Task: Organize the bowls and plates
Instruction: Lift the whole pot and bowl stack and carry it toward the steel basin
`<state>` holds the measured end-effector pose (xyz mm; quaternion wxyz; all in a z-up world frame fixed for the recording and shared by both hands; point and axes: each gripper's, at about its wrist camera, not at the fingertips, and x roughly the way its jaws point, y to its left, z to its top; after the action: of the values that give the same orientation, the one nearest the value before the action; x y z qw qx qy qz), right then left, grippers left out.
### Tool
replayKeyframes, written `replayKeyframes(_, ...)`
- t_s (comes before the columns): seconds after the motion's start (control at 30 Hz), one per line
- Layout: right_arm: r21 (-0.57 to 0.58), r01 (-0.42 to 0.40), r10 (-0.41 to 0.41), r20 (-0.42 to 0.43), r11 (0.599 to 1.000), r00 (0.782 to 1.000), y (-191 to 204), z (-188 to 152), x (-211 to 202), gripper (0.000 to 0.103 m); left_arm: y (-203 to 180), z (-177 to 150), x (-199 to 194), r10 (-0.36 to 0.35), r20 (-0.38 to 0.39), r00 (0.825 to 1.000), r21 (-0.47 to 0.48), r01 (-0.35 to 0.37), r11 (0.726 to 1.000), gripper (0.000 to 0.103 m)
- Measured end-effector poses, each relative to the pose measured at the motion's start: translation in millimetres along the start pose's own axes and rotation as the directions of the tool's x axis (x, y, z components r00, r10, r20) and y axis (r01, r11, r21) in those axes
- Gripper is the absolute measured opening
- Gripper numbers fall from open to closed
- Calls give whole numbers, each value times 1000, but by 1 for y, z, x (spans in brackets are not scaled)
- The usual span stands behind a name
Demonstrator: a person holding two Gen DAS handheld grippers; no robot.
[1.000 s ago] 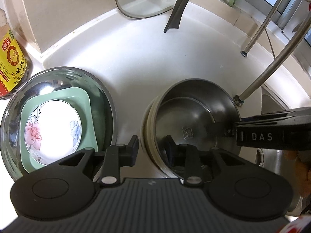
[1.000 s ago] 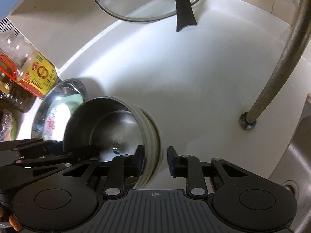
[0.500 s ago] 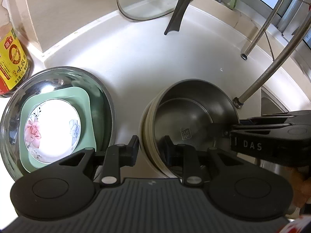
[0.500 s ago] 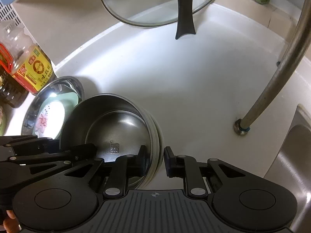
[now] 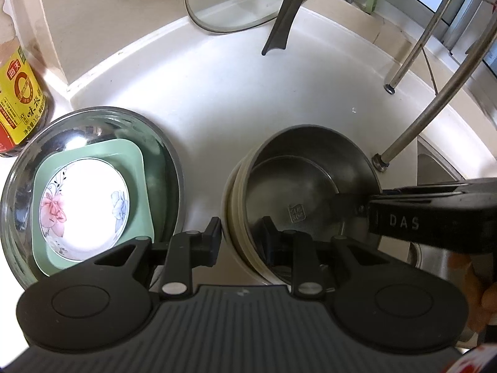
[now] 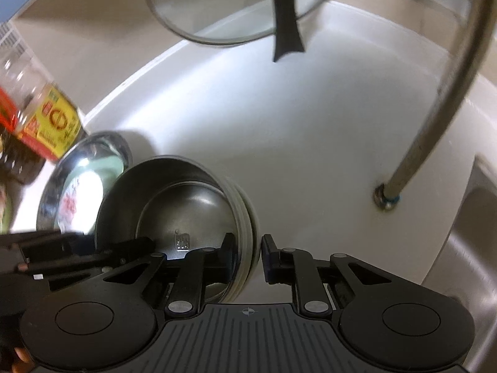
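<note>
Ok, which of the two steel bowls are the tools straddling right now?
The smaller steel bowl nested in the cream bowls: left tool and right tool each straddle its rim. The big steel basin holding the green dish and floral plate sits untouched.

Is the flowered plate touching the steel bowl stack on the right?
Apart. In the left wrist view, the flowered plate lies in a green dish; bare counter separates it from the steel bowl stack.

The white countertop (image 5: pixel 248 99) carries a large steel basin (image 5: pixel 167 155) at the left of the frame and a stack of bowls (image 5: pixel 233 205) at the centre right. A sauce bottle (image 5: pixel 18 99) stands at the far left. A glass lid (image 5: pixel 230 9) leans at the upper edge.
</note>
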<state>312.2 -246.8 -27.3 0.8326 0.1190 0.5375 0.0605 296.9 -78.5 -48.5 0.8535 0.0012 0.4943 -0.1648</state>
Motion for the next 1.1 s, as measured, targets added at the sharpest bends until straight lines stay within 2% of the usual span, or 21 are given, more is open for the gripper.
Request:
replayKeyframes(0.3,-61,13,-11,23,998,1000,6,-5,-1,17,-3,1,0,6,-8,1000,23,-6,1000,25)
replayKeyframes(0.6,-74,15,-13,30,997,999,8,0,1,14,0,3,0,-6,-16,1000,-1,6,1000,25)
replayKeyframes(1.1,-94,17,-8,90,995,996,16,10,-7,12,5,13,-17,-1,38,999,-12,2,1000,25)
